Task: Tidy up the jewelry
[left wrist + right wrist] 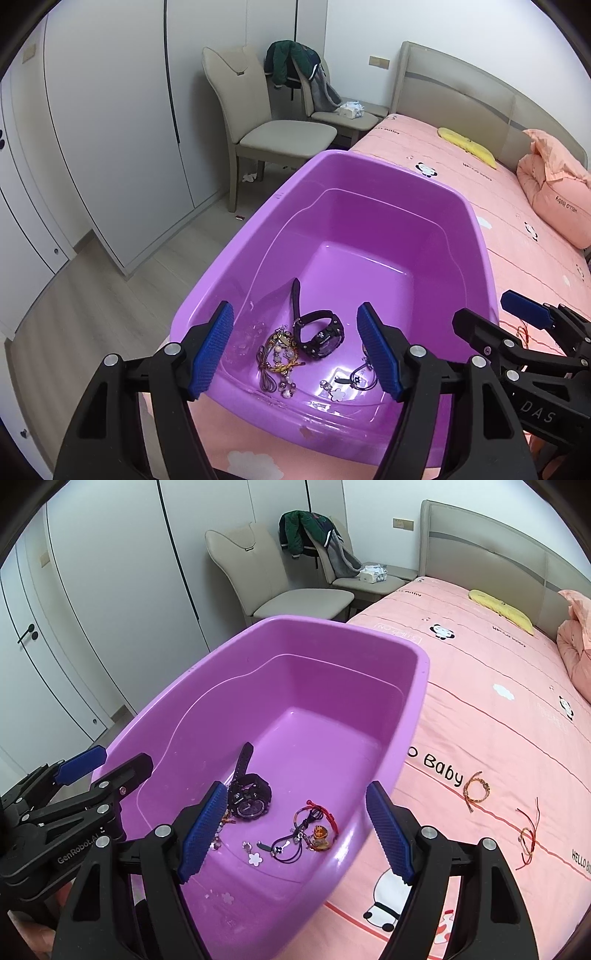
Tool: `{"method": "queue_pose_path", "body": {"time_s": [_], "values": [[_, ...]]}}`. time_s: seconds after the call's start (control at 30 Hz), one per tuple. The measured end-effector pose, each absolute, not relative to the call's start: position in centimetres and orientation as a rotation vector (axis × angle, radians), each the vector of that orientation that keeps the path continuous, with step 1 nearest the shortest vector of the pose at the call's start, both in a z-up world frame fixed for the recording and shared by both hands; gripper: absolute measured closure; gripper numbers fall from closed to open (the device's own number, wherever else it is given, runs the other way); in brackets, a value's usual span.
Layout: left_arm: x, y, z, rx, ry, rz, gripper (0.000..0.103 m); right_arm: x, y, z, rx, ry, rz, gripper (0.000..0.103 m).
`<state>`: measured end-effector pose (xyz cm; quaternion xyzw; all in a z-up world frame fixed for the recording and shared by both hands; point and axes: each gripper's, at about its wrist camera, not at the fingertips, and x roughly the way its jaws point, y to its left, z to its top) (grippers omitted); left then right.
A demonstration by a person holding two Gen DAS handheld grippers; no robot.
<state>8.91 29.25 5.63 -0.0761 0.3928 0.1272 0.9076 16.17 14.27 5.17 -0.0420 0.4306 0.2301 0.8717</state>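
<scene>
Left wrist view: left gripper [295, 350] above near end of purple tub [229, 251] on bed [517, 229], jaws apart, empty. Black watch [321, 334] lies inside tub, strap's long axis running away toward far wall; beaded bracelets [279, 354] just beside it.

Right wrist view: right gripper [295, 834] jaws apart, empty, over tub's right rim. Two cord bracelets remain on bed: braided loop [476, 790], red-orange cord [526, 836]. Step judged: collecting strays. Next move: swing right, grip braided loop.
</scene>
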Motion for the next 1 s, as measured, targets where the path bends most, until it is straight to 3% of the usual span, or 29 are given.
{"method": "queue_pose_path", "body": {"time_s": [1.0], "values": [[6.4,16.7,8.2,-0.039,0.772,0.103,0.02,10.1,-1.0,6.9,0.068,0.823,0.336,0.029]]}}
